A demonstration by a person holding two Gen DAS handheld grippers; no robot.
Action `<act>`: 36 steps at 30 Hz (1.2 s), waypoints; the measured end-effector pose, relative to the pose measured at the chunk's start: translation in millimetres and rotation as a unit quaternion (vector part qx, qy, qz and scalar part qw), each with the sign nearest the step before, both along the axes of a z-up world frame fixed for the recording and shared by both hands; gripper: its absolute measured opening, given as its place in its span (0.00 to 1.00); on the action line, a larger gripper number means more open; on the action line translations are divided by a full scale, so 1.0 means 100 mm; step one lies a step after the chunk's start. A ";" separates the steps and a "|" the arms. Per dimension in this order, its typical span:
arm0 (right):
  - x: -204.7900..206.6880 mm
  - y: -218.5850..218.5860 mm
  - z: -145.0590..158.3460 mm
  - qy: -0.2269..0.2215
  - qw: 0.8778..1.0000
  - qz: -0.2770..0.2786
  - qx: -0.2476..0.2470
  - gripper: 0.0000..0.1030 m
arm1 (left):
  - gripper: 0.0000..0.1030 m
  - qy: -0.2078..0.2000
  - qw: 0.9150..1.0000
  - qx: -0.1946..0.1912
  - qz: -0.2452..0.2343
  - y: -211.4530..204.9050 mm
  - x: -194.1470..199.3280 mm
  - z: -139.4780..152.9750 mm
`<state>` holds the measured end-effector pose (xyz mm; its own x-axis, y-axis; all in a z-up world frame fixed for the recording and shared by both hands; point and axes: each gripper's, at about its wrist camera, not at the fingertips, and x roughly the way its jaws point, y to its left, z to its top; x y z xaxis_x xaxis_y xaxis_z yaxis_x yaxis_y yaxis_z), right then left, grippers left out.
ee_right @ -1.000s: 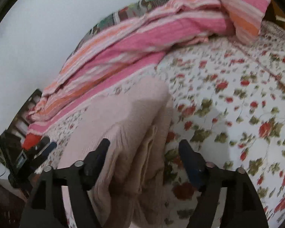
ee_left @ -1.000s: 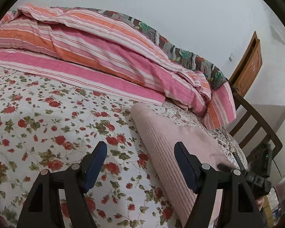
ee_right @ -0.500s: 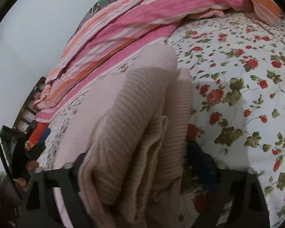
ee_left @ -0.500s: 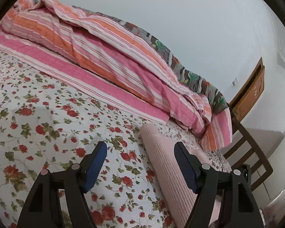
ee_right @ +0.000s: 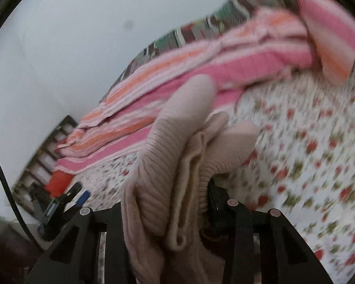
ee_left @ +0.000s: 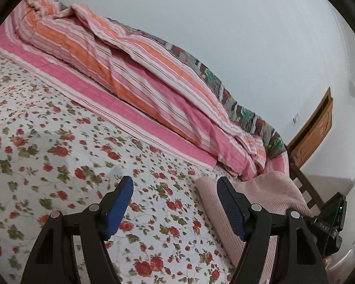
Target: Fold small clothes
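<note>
A folded pale pink ribbed knit garment (ee_right: 177, 156) is clamped between the fingers of my right gripper (ee_right: 168, 203), which is shut on it and lifts it above the flowered bed sheet (ee_right: 307, 142). The garment's folds hide the fingertips. In the left wrist view the same garment (ee_left: 267, 196) shows at the lower right, partly raised off the sheet. My left gripper (ee_left: 175, 206) is open and empty, hovering over the sheet (ee_left: 59, 161) to the left of the garment.
A pink and orange striped quilt (ee_left: 135, 71) lies bunched along the white wall. A dark wooden bed frame (ee_left: 303, 184) and a wooden door (ee_left: 317, 132) stand at the right. A black device (ee_left: 331, 222) sits beyond the garment.
My right gripper moved onto the folded garment, closed on it and lifted it. My left gripper stayed open and drew back to the left, away from the garment.
</note>
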<state>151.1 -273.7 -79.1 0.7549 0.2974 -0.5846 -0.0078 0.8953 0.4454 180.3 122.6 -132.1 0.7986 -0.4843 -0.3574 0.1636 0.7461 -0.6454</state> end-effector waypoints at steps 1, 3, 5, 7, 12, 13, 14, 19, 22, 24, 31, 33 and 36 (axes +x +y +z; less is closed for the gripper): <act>0.04 0.07 0.06 0.003 1.000 -0.007 -0.014 0.37 | 0.69 0.001 1.000 -0.004 0.003 0.04 -0.01 0.00; 0.13 0.18 0.11 0.010 0.999 -0.019 -0.034 0.36 | 0.69 0.002 1.000 -0.010 0.009 0.12 -0.02 0.01; 0.20 0.28 0.16 0.016 0.999 -0.026 -0.041 0.36 | 0.69 0.003 1.000 -0.016 0.014 0.19 -0.03 0.00; 0.32 0.48 0.22 0.014 0.999 -0.023 -0.046 0.36 | 0.69 0.004 1.000 -0.016 0.022 0.25 -0.04 0.01; 0.51 0.80 0.34 -0.011 1.000 -0.003 -0.005 0.36 | 0.69 -0.003 0.999 0.021 0.040 0.28 -0.06 0.05; 0.55 0.83 0.34 -0.017 1.000 0.005 0.024 0.36 | 0.69 -0.004 0.999 0.027 0.040 0.27 -0.06 0.05; 0.59 0.82 0.31 -0.022 0.998 0.013 0.061 0.36 | 0.69 -0.004 0.999 0.031 0.038 0.26 -0.05 0.06; 0.73 0.59 -0.29 -0.005 0.988 0.023 0.155 0.37 | 0.69 0.004 0.998 0.061 0.020 0.15 0.01 0.02; 0.80 0.39 -0.87 0.067 0.992 -0.007 0.103 0.38 | 0.69 0.011 0.996 0.084 -0.005 -0.01 0.05 -0.02; 0.80 0.26 -1.10 0.090 0.993 -0.016 0.075 0.41 | 0.69 0.013 0.995 0.098 -0.027 -0.14 0.06 -0.04; 0.56 0.27 -0.83 0.010 0.997 0.029 -0.066 0.42 | 0.69 0.027 0.982 0.119 -0.144 -0.63 0.02 -0.18; 0.48 0.30 -0.86 -0.005 0.996 0.043 -0.078 0.42 | 0.69 0.025 0.975 0.130 -0.177 -0.76 -0.07 -0.20; 0.50 0.26 -0.95 0.006 0.997 0.049 -0.055 0.42 | 0.69 0.012 0.963 0.163 -0.212 -0.95 -0.25 -0.21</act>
<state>201.1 -247.4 -174.2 0.7175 0.3027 -0.6273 -0.0928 0.9341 0.3446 155.8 28.0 -153.5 0.5423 -0.6245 -0.5620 0.4863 0.7788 -0.3962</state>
